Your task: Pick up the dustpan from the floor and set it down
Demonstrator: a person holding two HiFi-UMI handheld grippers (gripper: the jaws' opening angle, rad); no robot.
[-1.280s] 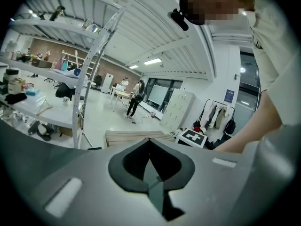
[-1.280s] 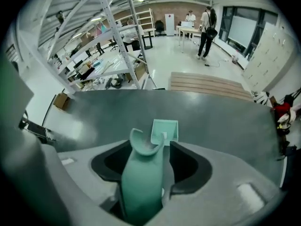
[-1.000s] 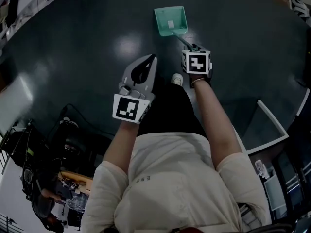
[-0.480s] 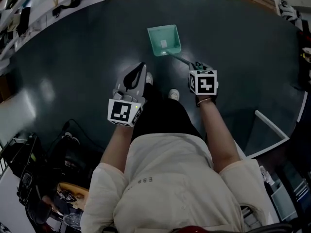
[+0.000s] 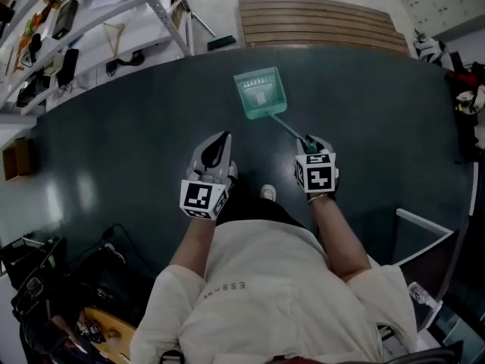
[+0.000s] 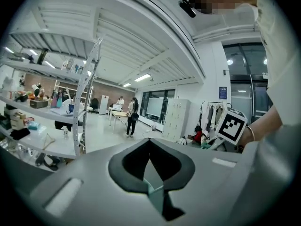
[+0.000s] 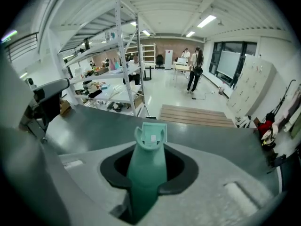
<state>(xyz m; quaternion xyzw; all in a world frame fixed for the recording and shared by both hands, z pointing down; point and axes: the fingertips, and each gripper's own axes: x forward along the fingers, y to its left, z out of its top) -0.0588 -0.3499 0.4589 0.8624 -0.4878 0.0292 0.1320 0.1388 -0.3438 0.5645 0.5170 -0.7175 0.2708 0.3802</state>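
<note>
A green dustpan (image 5: pixel 261 93) hangs over the dark floor, its long handle (image 5: pixel 292 130) running back to my right gripper (image 5: pixel 309 141). That gripper is shut on the handle, and its jaws have just been closing tighter on it. In the right gripper view the handle (image 7: pixel 146 171) fills the gap between the jaws of the right gripper (image 7: pixel 148 182), with the pan (image 7: pixel 153 135) showing beyond. My left gripper (image 5: pixel 224 136) is held up to the left of the dustpan, shut and holding nothing. From the left gripper view, the left gripper (image 6: pixel 151 185) points out into the room.
A metal shelf rack (image 5: pixel 114 21) with small items stands at the upper left. A slatted wooden board (image 5: pixel 318 25) lies beyond the dark floor mat (image 5: pixel 121 142). A white frame (image 5: pixel 424 226) is at the right, cables and gear (image 5: pixel 45 279) at the lower left. People (image 7: pixel 194 69) stand far off.
Both grippers have risen and the dustpan has come up with the right one. The head view has tipped forward, so the rack and wooden board now show.
</note>
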